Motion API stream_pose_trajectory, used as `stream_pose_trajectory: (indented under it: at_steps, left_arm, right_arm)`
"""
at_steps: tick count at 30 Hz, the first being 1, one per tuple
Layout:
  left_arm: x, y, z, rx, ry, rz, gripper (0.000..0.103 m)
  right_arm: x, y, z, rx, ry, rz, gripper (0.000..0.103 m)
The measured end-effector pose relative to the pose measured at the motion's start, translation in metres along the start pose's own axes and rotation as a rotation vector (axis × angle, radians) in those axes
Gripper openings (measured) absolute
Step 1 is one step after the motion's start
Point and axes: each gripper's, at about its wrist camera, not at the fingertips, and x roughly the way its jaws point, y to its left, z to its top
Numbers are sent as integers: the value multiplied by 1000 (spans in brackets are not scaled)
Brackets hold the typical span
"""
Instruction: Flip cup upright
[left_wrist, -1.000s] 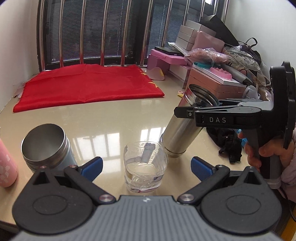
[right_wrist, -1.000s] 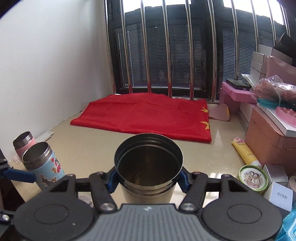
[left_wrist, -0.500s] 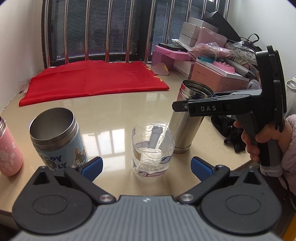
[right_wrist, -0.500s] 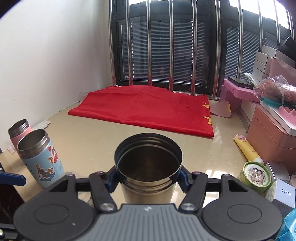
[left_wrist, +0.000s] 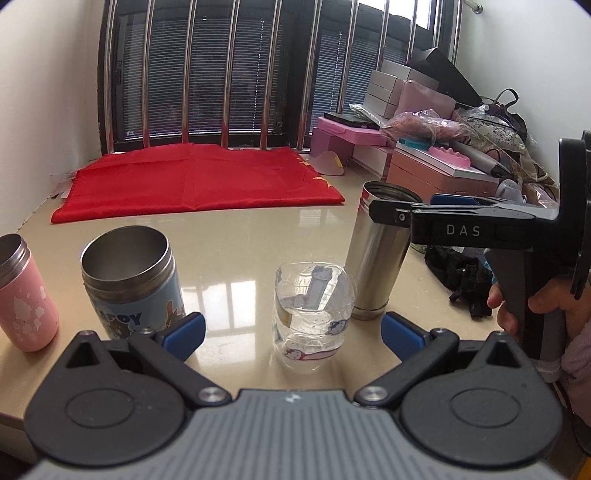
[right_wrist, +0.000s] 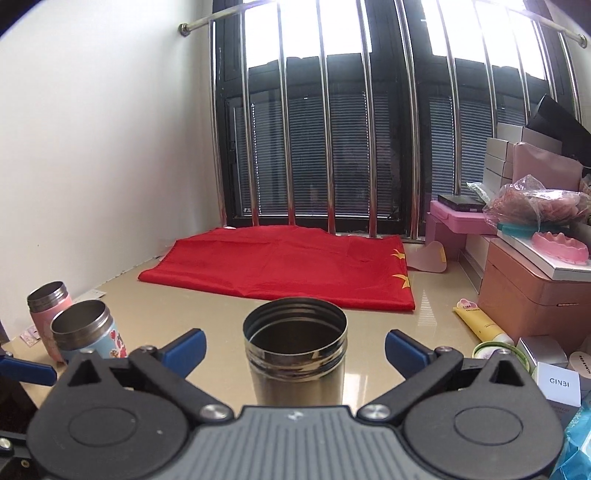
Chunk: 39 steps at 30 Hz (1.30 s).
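A steel cup (right_wrist: 295, 354) stands upright on the beige table, mouth up. It also shows in the left wrist view (left_wrist: 380, 251). My right gripper (right_wrist: 294, 349) is open, its blue pads wide on either side of the cup and clear of it. In the left wrist view the right gripper (left_wrist: 402, 210) reaches level with the cup's rim. My left gripper (left_wrist: 291, 328) is open and empty, with a clear glass (left_wrist: 312, 310) printed with cartoon cats standing between its fingers, untouched.
A blue cartoon cup (left_wrist: 133, 277) and a pink cup (left_wrist: 22, 291) stand upright at the left. A red cloth (left_wrist: 199, 181) lies at the back. Pink boxes (right_wrist: 524, 291), tubes, jars and bags crowd the right side.
My right gripper has opened and let go of the steel cup, which now stands upright on the table. It was tilted one second ago. The left gripper has drawn back slightly.
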Motion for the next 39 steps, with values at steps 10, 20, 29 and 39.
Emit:
stream_pose_trajectory:
  at_steps: [10, 20, 29, 39]
  left_arm:
    - [-65, 32, -49, -35, -149, 90, 103]
    - [-130, 69, -98, -67, -199, 179, 103]
    - [-161, 79, -127, -104, -207, 204, 103]
    - [-174, 77, -132, -110, -212, 192, 103]
  right_arm:
    - [-93, 62, -42, 10, -110, -112, 103]
    - [-145, 127, -95, 105, -107, -155, 103]
    - [-170, 162, -114, 69, -92, -150, 103]
    - [-181, 170, -114, 56, -105, -153, 103]
